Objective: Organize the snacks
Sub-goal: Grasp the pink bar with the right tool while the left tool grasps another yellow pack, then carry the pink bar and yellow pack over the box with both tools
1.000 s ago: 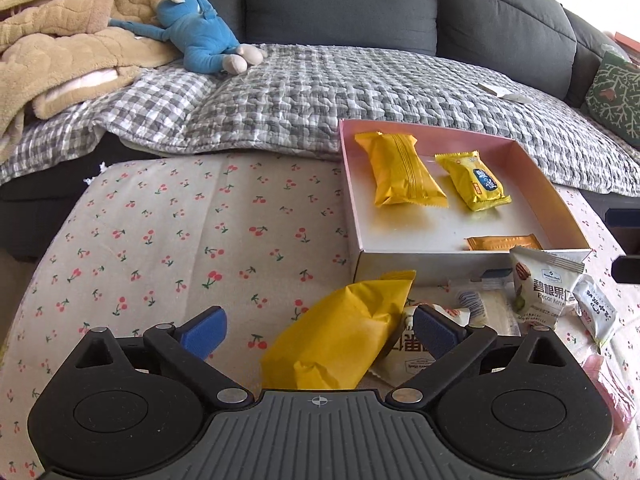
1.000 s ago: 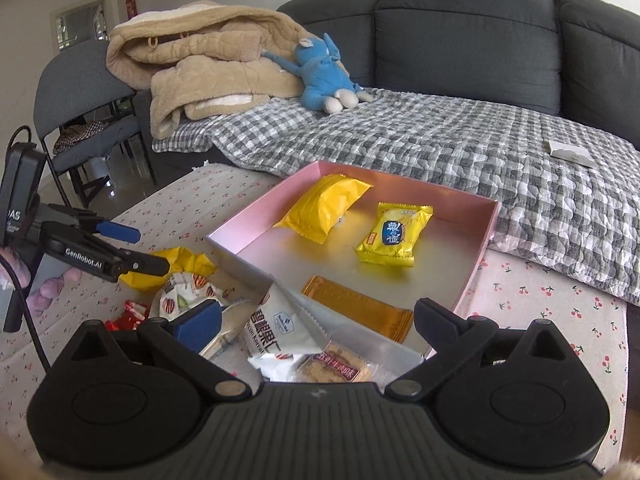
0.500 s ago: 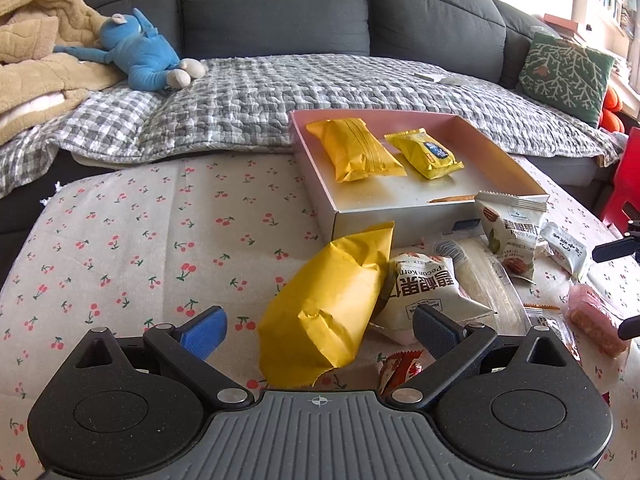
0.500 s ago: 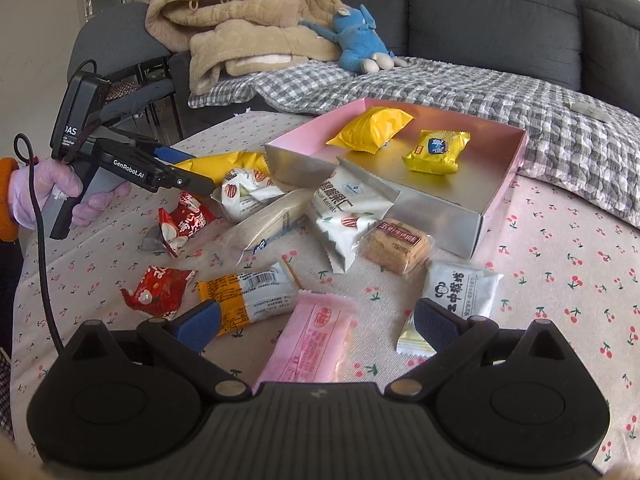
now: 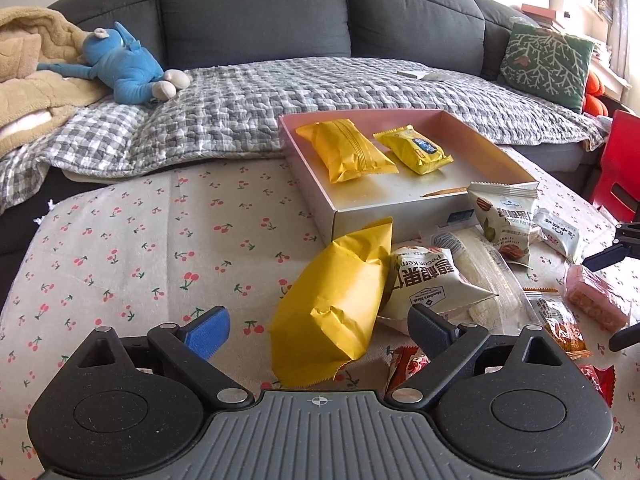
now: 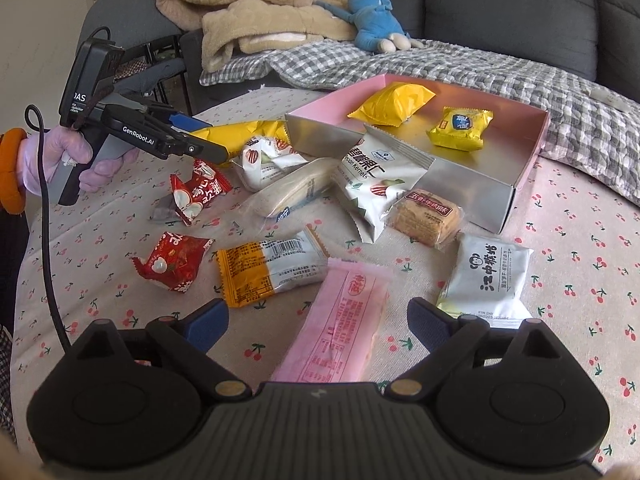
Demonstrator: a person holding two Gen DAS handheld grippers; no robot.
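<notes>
Three packets lie inside the pink cardboard tray: a plain yellow foil packet, a yellow printed packet and a thin orange bar. On the cherry-print desk outside it lie eleven packets: one big yellow foil packet, two white pecan-kernel bags, two red crinkly sweets, and one each of clear-wrapped pale roll, brown biscuit square, orange-and-white packet, pink wafer packet, white panda packet and small white sachet.

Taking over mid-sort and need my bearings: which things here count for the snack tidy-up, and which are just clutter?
Job:
pink cardboard box
large yellow wrapped snack
white pecan kernel bags
long pink wafer pack
red candy packets
open left gripper
open right gripper

Lying about:
blue plush toy
beige fleece coat
green patterned cushion
</notes>
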